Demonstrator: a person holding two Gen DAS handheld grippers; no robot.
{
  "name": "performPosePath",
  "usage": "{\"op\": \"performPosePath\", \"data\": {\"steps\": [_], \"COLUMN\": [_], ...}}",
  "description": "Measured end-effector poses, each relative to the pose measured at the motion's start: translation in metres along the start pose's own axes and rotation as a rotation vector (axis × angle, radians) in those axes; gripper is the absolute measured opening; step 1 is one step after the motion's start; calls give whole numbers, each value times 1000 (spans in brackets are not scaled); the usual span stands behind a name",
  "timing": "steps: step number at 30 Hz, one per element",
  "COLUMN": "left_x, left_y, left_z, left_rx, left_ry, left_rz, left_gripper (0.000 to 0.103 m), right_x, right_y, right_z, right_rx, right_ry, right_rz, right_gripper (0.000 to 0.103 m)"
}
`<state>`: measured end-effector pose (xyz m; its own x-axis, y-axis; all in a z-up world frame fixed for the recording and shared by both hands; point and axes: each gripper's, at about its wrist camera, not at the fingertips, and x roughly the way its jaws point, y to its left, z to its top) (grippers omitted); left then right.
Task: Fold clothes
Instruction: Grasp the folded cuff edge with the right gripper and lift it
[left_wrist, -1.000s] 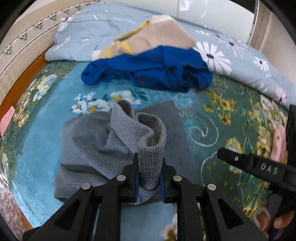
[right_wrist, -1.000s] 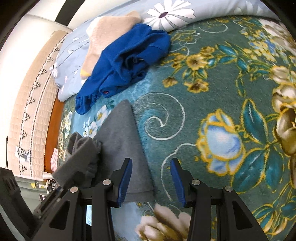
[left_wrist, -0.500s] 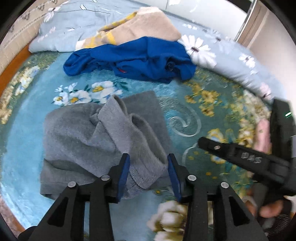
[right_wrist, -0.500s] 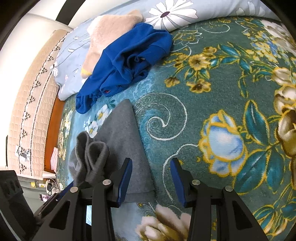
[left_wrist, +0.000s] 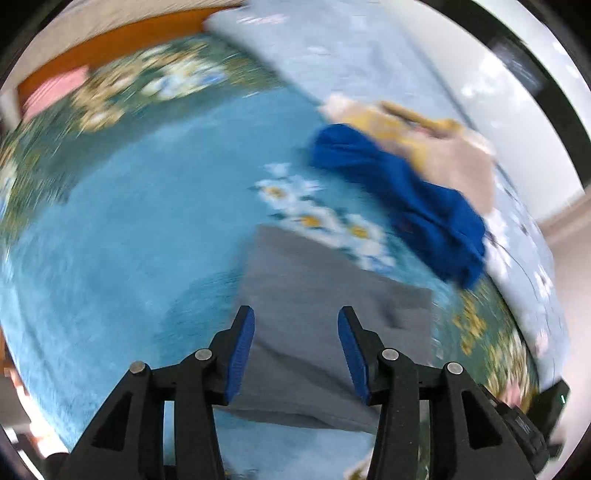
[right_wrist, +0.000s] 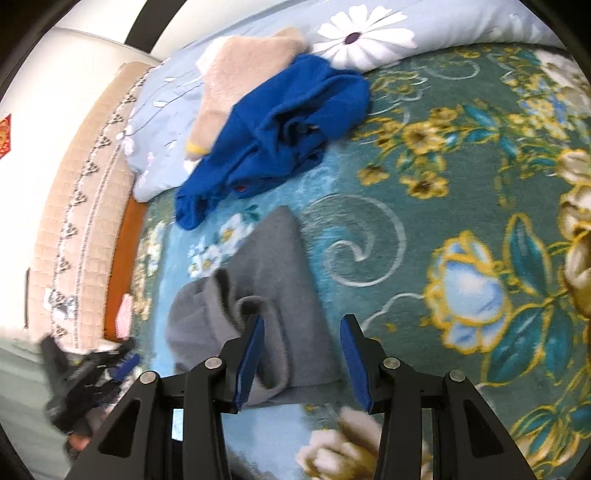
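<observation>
A grey garment (left_wrist: 317, 314) lies folded on the teal floral blanket (left_wrist: 129, 240); in the right wrist view it (right_wrist: 273, 280) shows a loose ribbed sleeve bunched on top at its left. My left gripper (left_wrist: 297, 352) is open and empty, just above the garment's near edge. My right gripper (right_wrist: 301, 360) is open and empty over the garment's near right corner. The left gripper also shows blurred at the far left of the right wrist view (right_wrist: 88, 373). A crumpled blue garment (right_wrist: 280, 129) and a beige one (right_wrist: 240, 77) lie beyond.
A light blue daisy-print duvet (right_wrist: 369, 33) is heaped along the far side. A padded beige headboard (right_wrist: 85, 192) and orange wooden bed edge (right_wrist: 122, 258) border the left. A pink item (right_wrist: 123, 317) lies near that edge. The left wrist view is motion-blurred.
My left gripper opened and let go of the grey sleeve, which dropped onto the garment. It then swung left and away. My right gripper stayed open, nearly still.
</observation>
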<state>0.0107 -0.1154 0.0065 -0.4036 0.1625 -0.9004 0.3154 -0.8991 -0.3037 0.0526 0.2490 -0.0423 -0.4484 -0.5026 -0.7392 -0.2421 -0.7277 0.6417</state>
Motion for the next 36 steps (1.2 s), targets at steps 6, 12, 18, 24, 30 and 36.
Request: {"op": "performPosePath", "data": {"steps": [6, 12, 18, 24, 30, 36], "left_x": [23, 30, 30, 30, 40, 53], "left_y": [33, 59, 63, 65, 56, 33], "left_z": [-1, -7, -13, -13, -14, -17], "left_rx": [-180, -327, -355, -368, -329, -227], "left_ry": [45, 84, 90, 63, 133, 221], "left_rz": [-18, -64, -103, -170, -233, -262], "left_gripper": [48, 48, 48, 48, 48, 48], "right_x": [28, 65, 104, 124, 115, 93], "right_y": [20, 50, 33, 27, 47, 49], "right_z": [-5, -2, 13, 23, 36, 60], "right_rx": [-35, -123, 105, 247, 146, 108], "right_ry": [80, 162, 227, 256, 245, 148], "right_rz": [85, 135, 238, 297, 327, 390], "right_gripper": [54, 55, 56, 53, 14, 13]}}
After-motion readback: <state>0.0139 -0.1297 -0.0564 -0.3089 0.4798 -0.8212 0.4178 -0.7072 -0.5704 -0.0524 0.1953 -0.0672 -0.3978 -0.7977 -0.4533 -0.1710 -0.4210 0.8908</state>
